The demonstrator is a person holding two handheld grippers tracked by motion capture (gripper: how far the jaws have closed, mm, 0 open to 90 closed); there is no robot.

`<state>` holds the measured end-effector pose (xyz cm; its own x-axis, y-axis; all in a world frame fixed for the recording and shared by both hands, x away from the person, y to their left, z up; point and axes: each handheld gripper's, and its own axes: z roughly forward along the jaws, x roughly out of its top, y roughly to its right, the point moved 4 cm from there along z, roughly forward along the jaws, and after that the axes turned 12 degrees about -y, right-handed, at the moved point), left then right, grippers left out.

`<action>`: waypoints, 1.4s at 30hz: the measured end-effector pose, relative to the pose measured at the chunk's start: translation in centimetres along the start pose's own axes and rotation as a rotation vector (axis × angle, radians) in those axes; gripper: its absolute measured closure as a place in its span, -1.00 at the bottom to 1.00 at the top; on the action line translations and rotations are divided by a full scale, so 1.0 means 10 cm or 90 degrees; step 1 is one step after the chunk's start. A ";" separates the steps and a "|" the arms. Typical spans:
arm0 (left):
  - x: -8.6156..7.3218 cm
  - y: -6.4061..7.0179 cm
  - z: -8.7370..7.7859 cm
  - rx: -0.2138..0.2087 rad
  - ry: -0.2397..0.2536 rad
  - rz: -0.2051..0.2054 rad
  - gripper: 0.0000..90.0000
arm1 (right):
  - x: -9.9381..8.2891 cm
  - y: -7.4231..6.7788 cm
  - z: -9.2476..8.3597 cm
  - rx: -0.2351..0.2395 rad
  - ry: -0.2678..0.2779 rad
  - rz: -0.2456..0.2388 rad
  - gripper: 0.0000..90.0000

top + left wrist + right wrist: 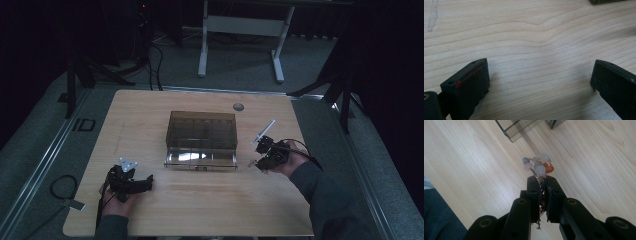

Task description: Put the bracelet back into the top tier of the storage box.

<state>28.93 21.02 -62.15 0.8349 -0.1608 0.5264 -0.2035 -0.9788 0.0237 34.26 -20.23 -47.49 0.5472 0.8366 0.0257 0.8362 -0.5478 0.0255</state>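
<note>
A small beaded piece of jewellery (537, 166), pale and orange beads strung on thin wire or chain, is pinched in the right gripper (540, 178), whose jaws are pressed together on the strand so that the bead cluster stands out past the tips and a little of the chain hangs below them. Held by its thin part like this, the beads stay free and visible, which I judge suits lowering them into a compartment rather than crushing them. In the high view that right gripper (264, 150) sits to the right of a smoky, see-through organiser box (201, 131) with a row of divided compartments and a clear tray or drawer (200, 159) standing out at its near side; the jewellery is therefore just right of the box's near right corner, above the tabletop, apart from the box. The open front looks like the likely destination, so the grip near the box makes sense. Farther out, the left gripper (131, 181) lies low at the near left of the wooden table (200, 210), well apart from the box; its jaws stand wide with nothing between them, only bare wood grain, as though parked out of the way. A small round grey fitting (238, 106) sits at the far edge of the table.
</note>
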 end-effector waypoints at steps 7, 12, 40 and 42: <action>0.00 0.00 0.00 0.000 0.000 0.000 -0.95 | 0.04 -0.04 -0.08 -0.004 0.007 -0.009 0.85; 0.00 0.00 0.00 0.000 0.000 0.000 -0.95 | 0.06 -0.05 -0.12 -0.006 0.010 -0.015 0.85; 0.00 0.00 0.00 0.000 -0.001 0.000 -0.95 | 0.25 -0.15 -0.30 -0.011 0.019 -0.053 0.85; 0.00 0.00 0.00 0.000 -0.001 0.000 -0.95 | 0.26 -0.16 -0.31 -0.011 0.018 -0.055 0.85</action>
<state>28.93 21.02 -62.14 0.8357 -0.1609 0.5251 -0.2037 -0.9787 0.0243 34.26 -17.24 -44.35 0.4719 0.8802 0.0505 0.8793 -0.4741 0.0460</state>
